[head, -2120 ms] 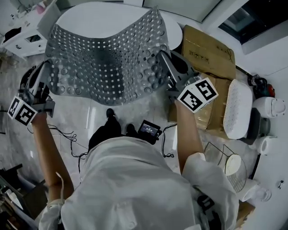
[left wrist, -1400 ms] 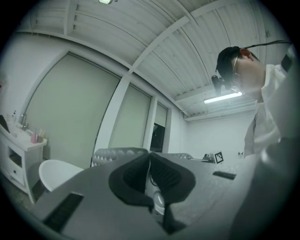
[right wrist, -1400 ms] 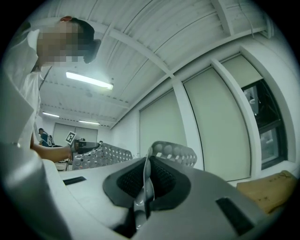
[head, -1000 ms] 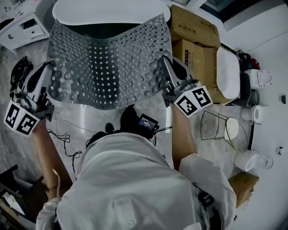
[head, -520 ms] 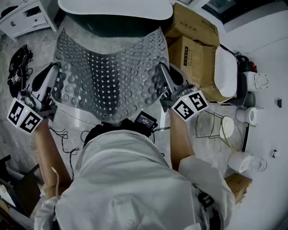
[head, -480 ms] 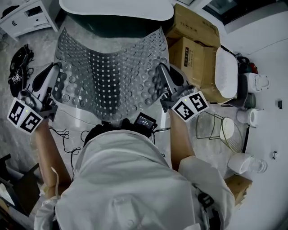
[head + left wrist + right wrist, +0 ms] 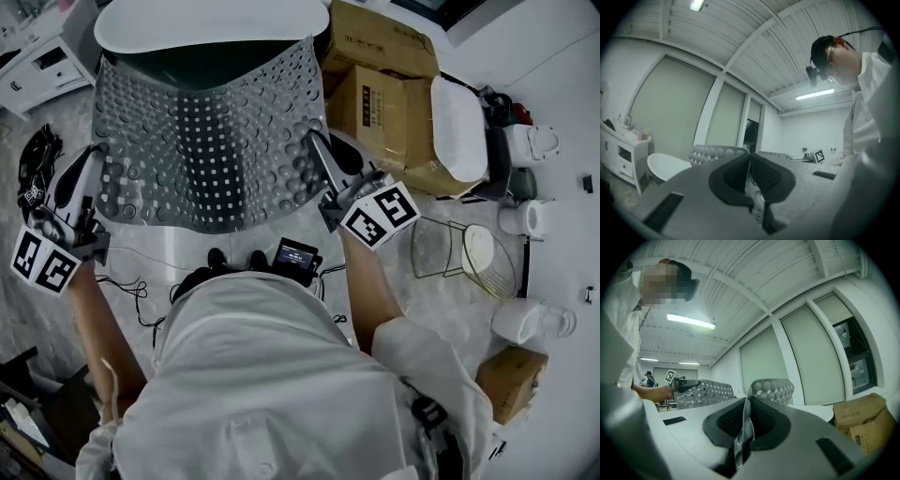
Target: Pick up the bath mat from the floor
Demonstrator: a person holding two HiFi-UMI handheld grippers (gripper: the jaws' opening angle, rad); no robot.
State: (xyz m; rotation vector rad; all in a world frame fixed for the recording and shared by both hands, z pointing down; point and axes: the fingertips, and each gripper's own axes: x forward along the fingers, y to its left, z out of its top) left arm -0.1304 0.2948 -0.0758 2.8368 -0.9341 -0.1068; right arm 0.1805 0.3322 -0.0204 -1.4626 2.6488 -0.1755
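The grey bath mat (image 7: 211,122), perforated and covered in suction cups, hangs off the floor, stretched between my two grippers in front of the person's chest. My left gripper (image 7: 94,159) is shut on its left edge, and my right gripper (image 7: 316,142) is shut on its right edge. In the left gripper view the shut jaws (image 7: 749,164) pinch a thin edge of mat, and more of the mat (image 7: 717,151) curls up behind them. In the right gripper view the mat edge (image 7: 744,432) stands between the shut jaws (image 7: 746,420), and the rest of the mat (image 7: 701,392) reaches across to the other gripper.
A white bathtub (image 7: 187,21) stands just beyond the mat's far edge. Cardboard boxes (image 7: 375,89) and a white oval lid (image 7: 459,127) lie to the right, with a wire rack (image 7: 455,248) nearer. A white cabinet (image 7: 37,70) is at far left. Cables (image 7: 131,281) trail on the floor.
Both grippers stay shut on the mat. The mat has risen a little and drawn tauter, and the person's shoes now show below its near edge.
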